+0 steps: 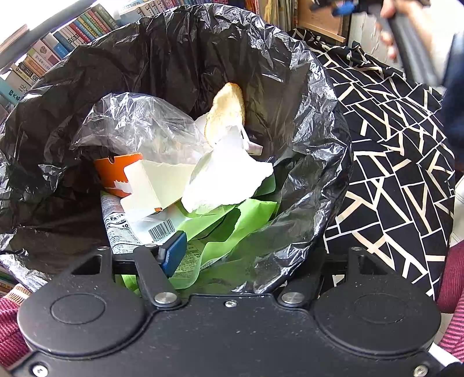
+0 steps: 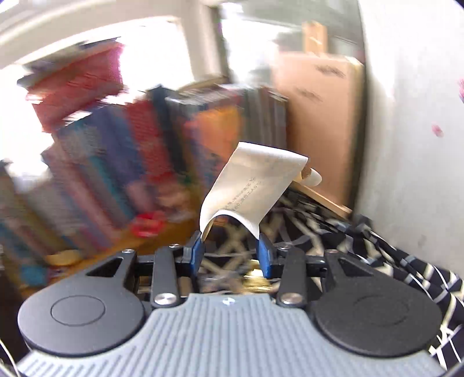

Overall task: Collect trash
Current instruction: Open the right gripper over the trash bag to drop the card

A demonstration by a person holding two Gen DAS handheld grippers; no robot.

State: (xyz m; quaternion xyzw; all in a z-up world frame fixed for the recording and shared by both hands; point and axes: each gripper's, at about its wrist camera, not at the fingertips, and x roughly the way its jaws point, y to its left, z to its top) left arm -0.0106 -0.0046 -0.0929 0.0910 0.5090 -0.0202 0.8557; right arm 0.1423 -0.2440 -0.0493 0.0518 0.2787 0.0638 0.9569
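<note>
A bin lined with a black bag point(image 1: 185, 58) fills the left wrist view. Inside lie a clear plastic bag point(image 1: 133, 124), a piece of bread point(image 1: 226, 110), white tissue point(image 1: 226, 174), an orange and white carton point(image 1: 116, 171), a barcoded wrapper point(image 1: 130, 229) and green wrappers point(image 1: 240, 220). My left gripper point(image 1: 232, 261) hangs over the bin's near rim, jaws apart; its left pad point(image 1: 174, 255) touches nothing and the bag's rim covers the right finger. My right gripper point(image 2: 232, 252) is shut on a curled paper slip point(image 2: 255, 179) arched between its pads. It also appears, blurred, as the right gripper point(image 1: 342, 7) at the top right.
A black cloth with cream lines point(image 1: 391, 174) lies right of the bin and shows as the patterned cloth point(image 2: 377, 246) under the right gripper. Rows of books point(image 1: 58, 49) stand behind the bin. A cardboard box point(image 2: 319, 116) leans by a white wall point(image 2: 406, 145). Red striped fabric point(image 1: 452, 275) sits at the edges.
</note>
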